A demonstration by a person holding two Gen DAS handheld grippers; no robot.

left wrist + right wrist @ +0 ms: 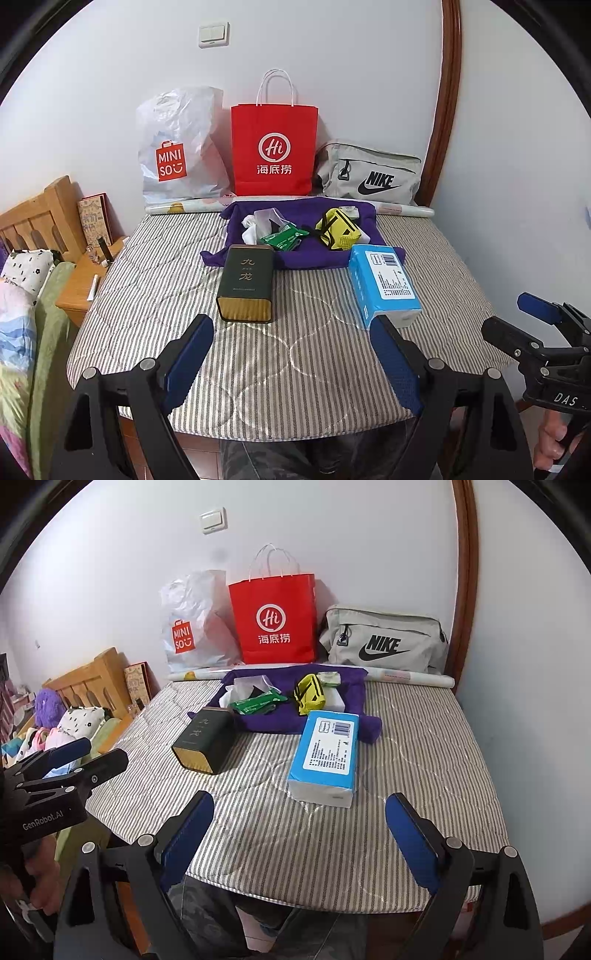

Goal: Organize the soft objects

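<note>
A crumpled purple cloth lies at the far middle of the grey-striped quilted tabletop, holding a yellow mesh pouch, a green packet and white plastic wrap. A dark green tin and a blue tissue pack lie at its near edge. Left gripper and right gripper both hover spread wide, empty, over the near edge

Bags at the wall, cloth before them, two boxes nearest.
Plastic bag, paper bag and pouch line the wall left to right; the cloth holds small items; tin front left, tissue pack front right.
</note>
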